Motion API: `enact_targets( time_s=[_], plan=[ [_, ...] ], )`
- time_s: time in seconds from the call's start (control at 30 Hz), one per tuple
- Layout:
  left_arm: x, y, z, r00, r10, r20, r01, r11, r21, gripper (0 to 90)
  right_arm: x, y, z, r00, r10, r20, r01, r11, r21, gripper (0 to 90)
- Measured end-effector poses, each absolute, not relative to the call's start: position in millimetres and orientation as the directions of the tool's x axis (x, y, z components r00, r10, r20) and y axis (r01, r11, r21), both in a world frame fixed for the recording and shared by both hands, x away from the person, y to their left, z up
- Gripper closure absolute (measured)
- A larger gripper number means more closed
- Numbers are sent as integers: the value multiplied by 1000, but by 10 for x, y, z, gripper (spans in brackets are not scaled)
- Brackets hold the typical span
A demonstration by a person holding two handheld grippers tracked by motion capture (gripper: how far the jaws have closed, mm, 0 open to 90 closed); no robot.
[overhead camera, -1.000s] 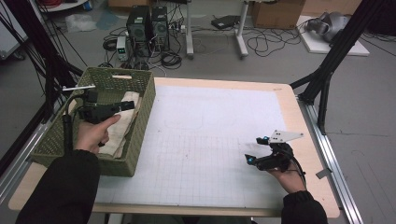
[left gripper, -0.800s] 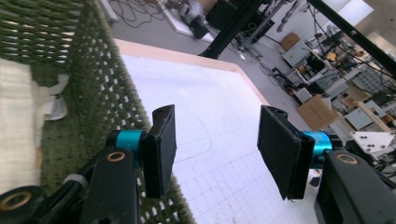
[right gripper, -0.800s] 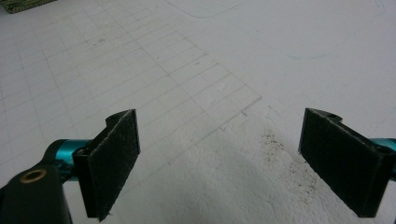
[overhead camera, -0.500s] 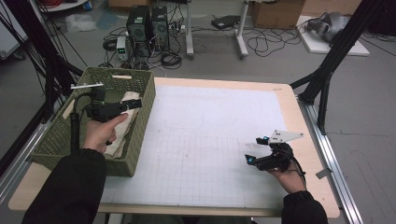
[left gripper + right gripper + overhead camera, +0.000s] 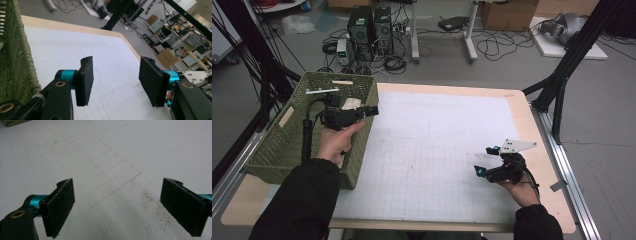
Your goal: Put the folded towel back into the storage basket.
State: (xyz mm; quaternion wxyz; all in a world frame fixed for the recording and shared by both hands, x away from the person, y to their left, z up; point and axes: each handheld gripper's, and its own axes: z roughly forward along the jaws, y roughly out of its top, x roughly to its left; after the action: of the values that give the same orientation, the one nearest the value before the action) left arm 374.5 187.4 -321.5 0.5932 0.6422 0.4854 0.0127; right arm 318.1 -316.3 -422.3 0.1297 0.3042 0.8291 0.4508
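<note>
The left claw (image 5: pixel 372 109) hangs over the green basket's (image 5: pixel 272 150) right rim, jaws wide and empty, with pale cloth (image 5: pixel 352 104) lying inside the basket. Right claw (image 5: pixel 484 161), wide and empty, rests well right of the basket on the bare white worktop (image 5: pixel 437 130); unloading seems barely begun.

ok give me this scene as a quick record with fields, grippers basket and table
left gripper: open, nothing between its jaws, held above the basket's right rim, pointing toward the mat
right gripper: open, empty, low over the mat near the table's right front
basket: green woven, at the table's left end, pale cloth inside
mat: white, gridded in the front part, bare between the grippers
table: light wood edge around the mat
</note>
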Motion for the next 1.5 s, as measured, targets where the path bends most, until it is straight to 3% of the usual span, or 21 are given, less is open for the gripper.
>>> enact_targets(
  time_s=[0.93, 1.5],
  plan=[
    [3703, 1304, -3285, 503, 671, -544, 581, 204, 788, 417, 3188, -3180, -4202, -786, 615, 65, 382, 400, 833, 119],
    [3601, 1188, -3410, 488, 695, -528, 556, 219, 802, 405, 3187, -3191, -4180, -787, 613, 69, 381, 394, 836, 119]
  ],
)
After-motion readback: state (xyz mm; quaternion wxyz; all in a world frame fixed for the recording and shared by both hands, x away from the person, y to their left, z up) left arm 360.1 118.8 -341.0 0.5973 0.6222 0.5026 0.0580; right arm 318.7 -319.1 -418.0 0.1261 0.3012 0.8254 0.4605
